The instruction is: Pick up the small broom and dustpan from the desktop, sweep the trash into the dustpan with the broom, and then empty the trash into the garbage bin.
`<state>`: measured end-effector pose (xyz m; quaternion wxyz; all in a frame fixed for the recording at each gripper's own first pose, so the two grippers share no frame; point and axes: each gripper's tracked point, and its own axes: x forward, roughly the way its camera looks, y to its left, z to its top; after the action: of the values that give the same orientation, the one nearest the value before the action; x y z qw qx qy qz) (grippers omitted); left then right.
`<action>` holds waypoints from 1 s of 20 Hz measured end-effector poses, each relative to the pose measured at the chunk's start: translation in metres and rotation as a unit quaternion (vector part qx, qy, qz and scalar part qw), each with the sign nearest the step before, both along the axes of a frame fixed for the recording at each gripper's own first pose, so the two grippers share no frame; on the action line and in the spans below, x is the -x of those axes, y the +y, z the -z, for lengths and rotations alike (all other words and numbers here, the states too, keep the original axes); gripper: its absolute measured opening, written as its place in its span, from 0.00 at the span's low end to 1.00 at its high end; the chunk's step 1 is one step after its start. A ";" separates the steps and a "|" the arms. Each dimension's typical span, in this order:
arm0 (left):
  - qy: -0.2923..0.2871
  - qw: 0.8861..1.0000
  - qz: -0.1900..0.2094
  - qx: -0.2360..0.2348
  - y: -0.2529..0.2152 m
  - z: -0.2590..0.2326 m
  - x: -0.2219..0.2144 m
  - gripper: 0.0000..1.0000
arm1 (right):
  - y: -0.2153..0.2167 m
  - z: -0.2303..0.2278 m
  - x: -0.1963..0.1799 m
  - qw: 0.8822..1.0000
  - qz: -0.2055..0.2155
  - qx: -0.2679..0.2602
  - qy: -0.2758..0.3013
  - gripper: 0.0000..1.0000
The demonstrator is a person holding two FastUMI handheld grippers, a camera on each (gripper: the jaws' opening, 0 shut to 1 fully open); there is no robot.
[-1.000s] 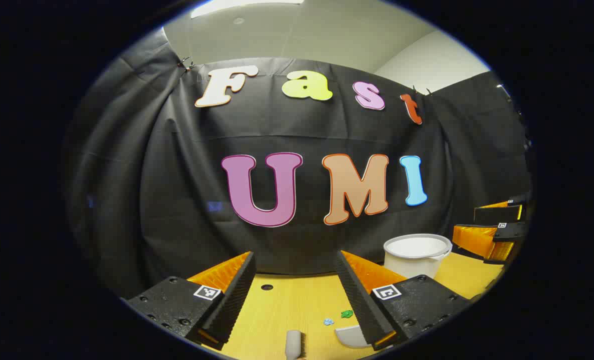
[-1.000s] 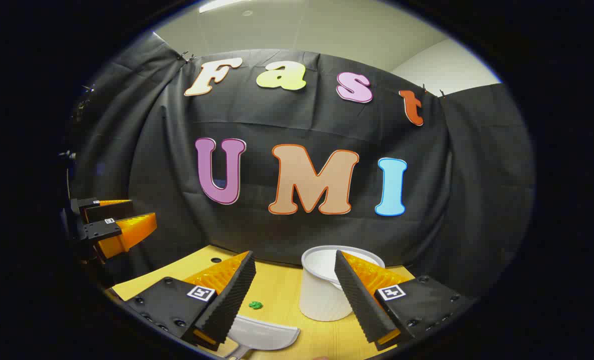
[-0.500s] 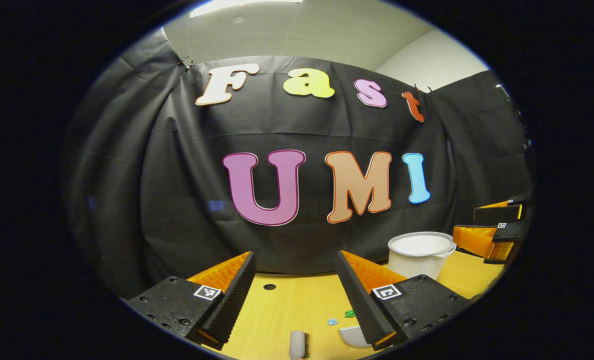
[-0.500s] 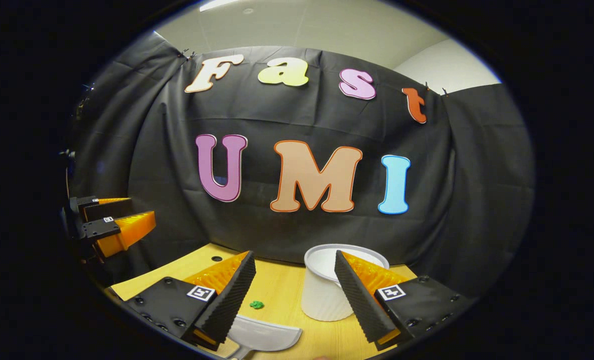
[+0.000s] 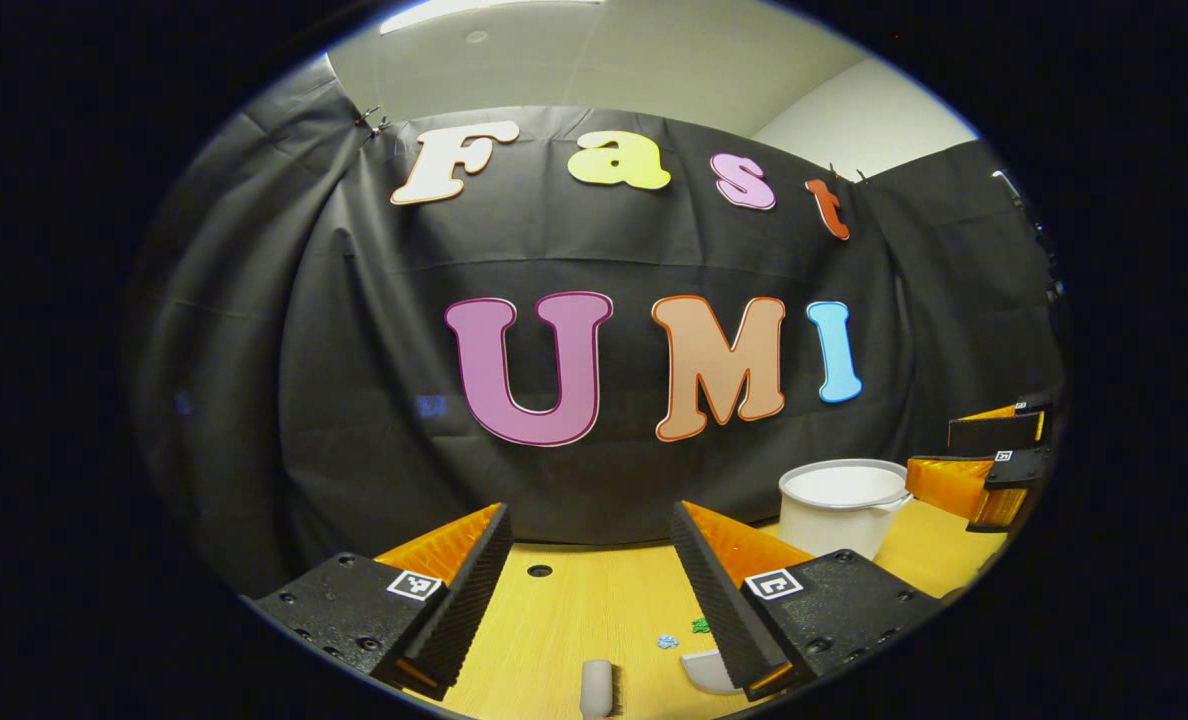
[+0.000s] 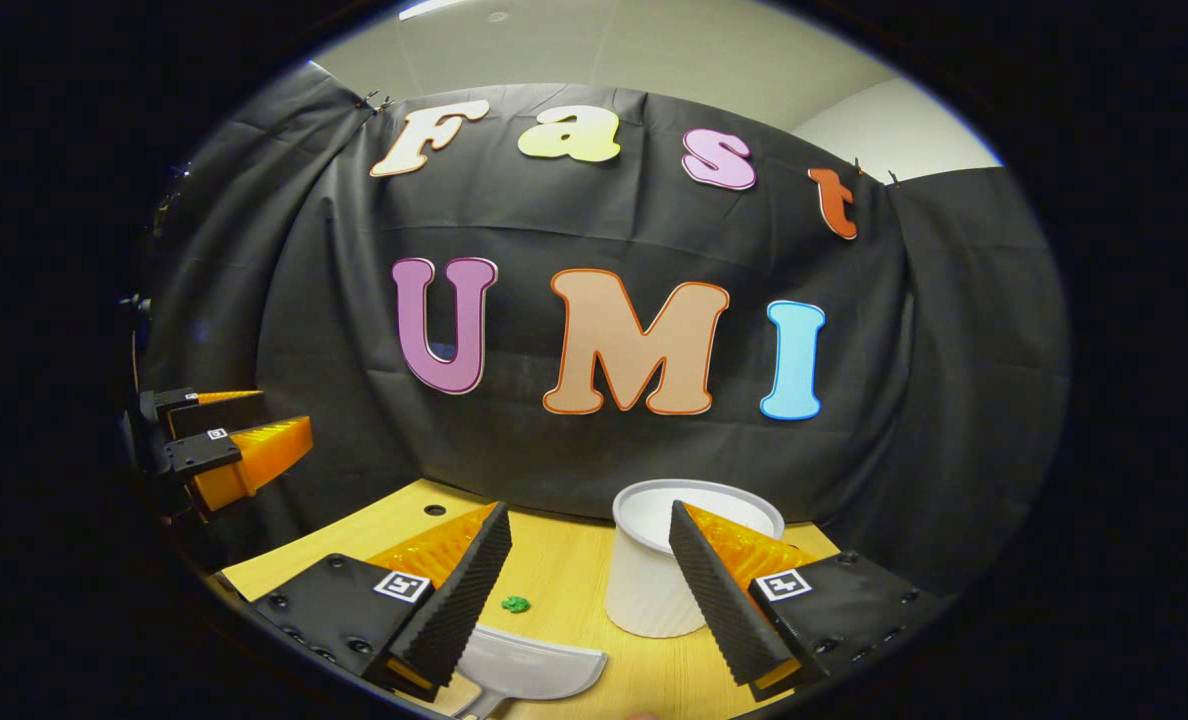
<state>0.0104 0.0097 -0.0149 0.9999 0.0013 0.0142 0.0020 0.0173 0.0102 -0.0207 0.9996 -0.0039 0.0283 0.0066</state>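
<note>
In the left gripper view my left gripper (image 5: 590, 600) stands open above the yellow desktop (image 5: 574, 610). Below it lies the small broom (image 5: 596, 688), its grey end at the bottom edge. A green scrap (image 5: 700, 626) and a blue scrap (image 5: 667, 641) lie to its right, beside a corner of the grey dustpan (image 5: 704, 668). In the right gripper view my right gripper (image 6: 591, 600) is open too. The dustpan (image 6: 534, 672) lies under its left finger, a green scrap (image 6: 515, 604) beyond it. The white garbage bin (image 6: 649, 580) stands just ahead.
The bin (image 5: 839, 508) stands at the right of the left gripper view, with the right gripper (image 5: 984, 470) hanging beyond it. The left gripper (image 6: 224, 450) hangs at the far left of the right gripper view. A round hole (image 5: 539, 571) marks the desktop near the cloth wall.
Both views have tilted slightly downward: the wall has slid up and more of the desktop shows. The broom, dustpan and scraps have not moved.
</note>
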 end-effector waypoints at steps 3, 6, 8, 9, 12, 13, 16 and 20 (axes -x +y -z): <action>0.011 1.000 0.001 -0.001 0.000 0.009 0.000 0.94 | 0.006 0.018 0.000 1.000 -0.006 0.000 0.029 1.00; 0.032 0.999 0.005 -0.004 0.000 0.025 0.001 0.94 | 0.012 0.043 0.000 0.997 -0.013 -0.005 0.069 1.00; 0.046 0.999 0.007 -0.004 0.000 0.035 0.002 0.94 | 0.017 0.057 0.003 0.996 -0.017 -0.009 0.091 1.00; 0.053 0.999 0.008 -0.005 0.002 0.041 0.003 0.94 | 0.019 0.063 0.004 0.995 -0.018 -0.010 0.102 1.00; 0.082 0.997 0.009 -0.007 0.004 0.061 0.006 0.94 | 0.026 0.087 0.004 0.990 -0.026 -0.012 0.137 1.00; 0.094 0.995 0.010 -0.007 0.005 0.071 0.008 0.94 | 0.029 0.094 0.004 0.988 -0.028 -0.014 0.149 1.00; 0.125 0.992 0.015 -0.010 0.006 0.093 0.013 0.94 | 0.037 0.119 0.009 0.981 -0.036 -0.018 0.190 1.00; 0.175 0.984 0.023 -0.005 0.007 0.126 0.022 0.94 | 0.047 0.155 0.016 0.966 -0.044 -0.026 0.254 1.00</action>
<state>-0.0115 0.0162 -0.1411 0.9817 0.0067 0.1890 -0.0215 0.0015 0.0568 -0.1754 0.9582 0.0230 0.2805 0.0520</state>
